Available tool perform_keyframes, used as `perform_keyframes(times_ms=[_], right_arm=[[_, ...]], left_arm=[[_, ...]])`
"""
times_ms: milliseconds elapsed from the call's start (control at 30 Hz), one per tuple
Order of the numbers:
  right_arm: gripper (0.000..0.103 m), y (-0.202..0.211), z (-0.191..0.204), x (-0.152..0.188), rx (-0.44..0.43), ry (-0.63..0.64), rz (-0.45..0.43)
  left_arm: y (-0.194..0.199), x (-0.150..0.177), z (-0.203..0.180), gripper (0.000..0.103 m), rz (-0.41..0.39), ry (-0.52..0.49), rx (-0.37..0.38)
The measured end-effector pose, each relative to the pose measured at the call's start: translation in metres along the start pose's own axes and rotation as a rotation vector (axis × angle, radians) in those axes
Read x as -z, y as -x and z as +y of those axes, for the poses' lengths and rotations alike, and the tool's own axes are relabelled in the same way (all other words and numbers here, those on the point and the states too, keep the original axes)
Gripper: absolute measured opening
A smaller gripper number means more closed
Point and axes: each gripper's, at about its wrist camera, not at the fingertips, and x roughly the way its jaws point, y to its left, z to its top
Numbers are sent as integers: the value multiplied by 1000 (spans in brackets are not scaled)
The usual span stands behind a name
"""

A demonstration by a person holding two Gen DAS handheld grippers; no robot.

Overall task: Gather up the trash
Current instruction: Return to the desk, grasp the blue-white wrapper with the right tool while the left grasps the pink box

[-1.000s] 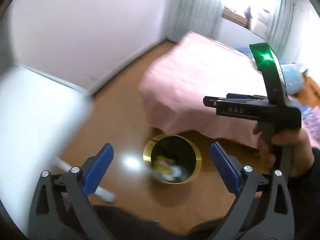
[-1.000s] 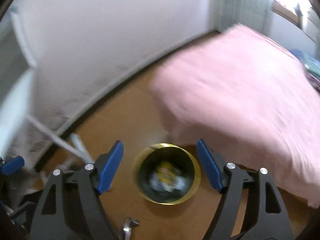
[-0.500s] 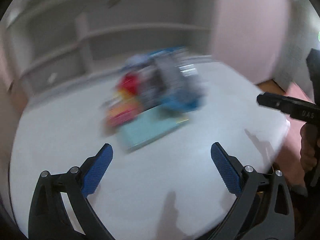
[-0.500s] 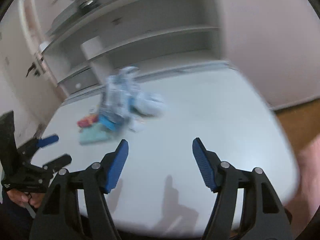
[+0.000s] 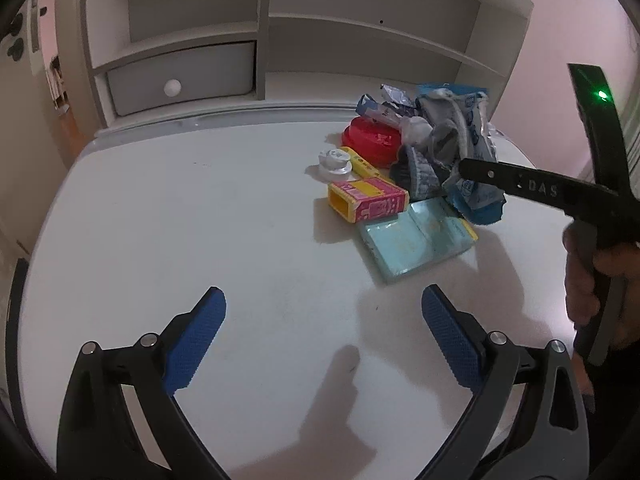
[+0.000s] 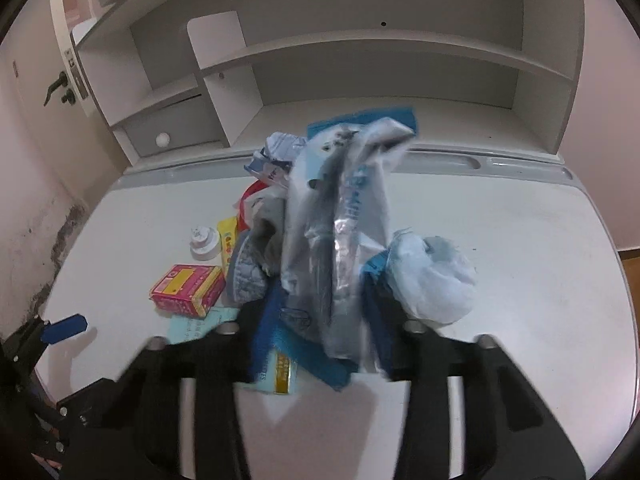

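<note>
The crumpled blue-and-silver plastic snack bag point(image 6: 340, 248) stands between the right gripper point(image 6: 320, 340)'s blue-padded fingers point(image 6: 266, 332), which are closing in on its lower end; motion blur hides whether the pads already pinch it, so I cannot tell if the grip is made. The bag rises from the trash pile on the white bench point(image 6: 540, 280). Just right of it lies a scrunched white plastic bag point(image 6: 434, 280). To its left lie a pink-and-yellow cardboard carton point(image 6: 188, 290), a yellow tube with a white screw cap point(image 6: 206, 243) and, under the fingers, a flat pale-blue packet point(image 6: 192, 326).

The left gripper point(image 5: 324, 336) hovers over bare bench with its blue fingers point(image 5: 196, 340) spread wide and nothing between them, well short of the pile. From its view, a red round lid point(image 5: 370, 142) sits behind the carton point(image 5: 368, 200), with the packet point(image 5: 416, 244) nearest.

Behind the bench stands a white shelf unit point(image 6: 360, 60) with a star cutout and a small drawer point(image 5: 180, 80).
</note>
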Motion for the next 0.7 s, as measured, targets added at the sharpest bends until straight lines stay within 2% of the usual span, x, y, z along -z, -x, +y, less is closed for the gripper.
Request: perform_keyframes(times_ms=[167,267,467,600,633,667,700], right_arm=[[30,38,-7,10,1,12,-98],[30,65,-15,18,-8,20,-127],[30,98,-39,44,0,13,-136],[30,112,-60,66,20,-21,-128],[30,115,-64,71,26,-30,-125],[30,117,-70,77,35,-41,-122],[30,120,-76,83,42,-52,-117]], left_arm=[[-19,-28,-14,95,-8,-23,-6],[-37,-49,-28,95,-6,-30,-18],[-75,-68,-36,95,45,-12,-116],[-85,-72,-34,93,58,-2,-124],[-85,-72,-34,82,51,-3,-128],[-83,-69,-33,62,52,-6,-125],[-83,-69,-34,54,65,-13,-126]])
